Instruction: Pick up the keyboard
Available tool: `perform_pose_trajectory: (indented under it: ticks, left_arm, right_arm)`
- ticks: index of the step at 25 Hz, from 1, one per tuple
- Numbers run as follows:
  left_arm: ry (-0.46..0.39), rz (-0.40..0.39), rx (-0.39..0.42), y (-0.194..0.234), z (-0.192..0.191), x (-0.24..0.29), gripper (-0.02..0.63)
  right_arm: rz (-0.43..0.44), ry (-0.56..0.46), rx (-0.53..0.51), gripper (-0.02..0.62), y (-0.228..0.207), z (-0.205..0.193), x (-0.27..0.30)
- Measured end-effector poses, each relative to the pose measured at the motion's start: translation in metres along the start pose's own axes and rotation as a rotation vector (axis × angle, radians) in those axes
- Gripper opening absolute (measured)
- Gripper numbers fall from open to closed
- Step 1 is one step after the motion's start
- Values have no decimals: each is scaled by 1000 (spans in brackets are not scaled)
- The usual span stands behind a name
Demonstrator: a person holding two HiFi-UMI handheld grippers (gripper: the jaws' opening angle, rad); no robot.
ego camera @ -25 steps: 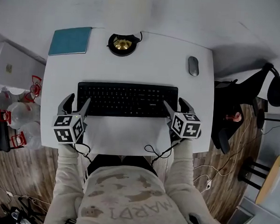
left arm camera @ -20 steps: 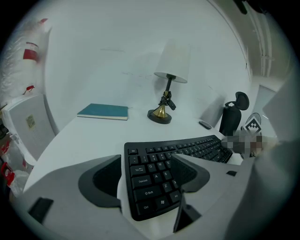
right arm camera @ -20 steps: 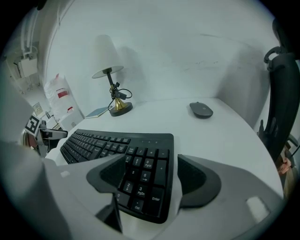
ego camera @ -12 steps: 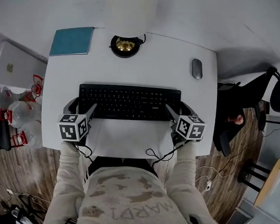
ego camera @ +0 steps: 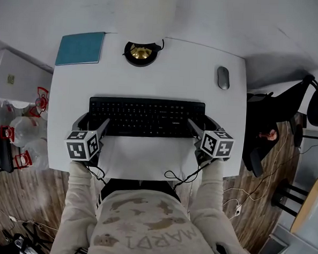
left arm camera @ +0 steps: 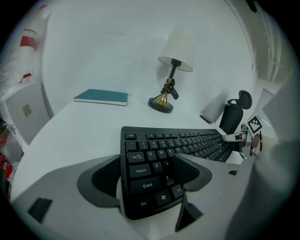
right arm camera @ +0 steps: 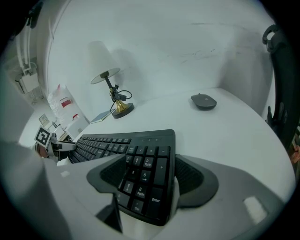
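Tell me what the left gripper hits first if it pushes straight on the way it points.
Probably the keyboard: its left end already sits between the jaws of the left gripper, which have just been opening.

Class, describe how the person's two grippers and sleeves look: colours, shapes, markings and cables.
Both the left gripper and right gripper have curved grey jaws with dark textured pads, a cube of black-and-white square markers and a thin black cable. The sleeves are cream. The left jaws have just been opening, an end of the keyboard between them.
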State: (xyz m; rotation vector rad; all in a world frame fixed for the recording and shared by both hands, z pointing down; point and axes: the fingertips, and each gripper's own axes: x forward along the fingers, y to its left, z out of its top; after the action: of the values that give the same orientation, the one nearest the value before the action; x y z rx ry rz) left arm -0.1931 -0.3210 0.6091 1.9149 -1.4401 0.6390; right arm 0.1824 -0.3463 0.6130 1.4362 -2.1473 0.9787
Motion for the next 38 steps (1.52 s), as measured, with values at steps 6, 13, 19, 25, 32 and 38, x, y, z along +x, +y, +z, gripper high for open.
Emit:
perform_pose_trajectory:
  ticks: [6, 13, 19, 25, 32, 38]
  left_arm:
    - [-12, 12, 13, 3, 1, -2, 360]
    - [-105, 24, 56, 2, 16, -12, 360]
    - [-160, 28, 56, 3, 26, -19, 360]
    - [-195, 35, 74, 7, 37, -24, 360]
    - [-288, 27, 87, -14, 54, -70, 360]
    - [-372, 28, 113, -33, 61, -107, 360]
  right_arm:
    - [-12, -39, -19, 337, 6, 1, -2]
    - [-47, -110, -49, 337, 13, 13, -13]
    - [-64, -180, -86, 335, 21, 31, -20]
    - [-70, -214, -94, 335, 27, 39, -21]
    - [-82, -313, -148, 336, 45, 62, -75]
    - [-81, -387, -173, 334, 56, 69, -118]
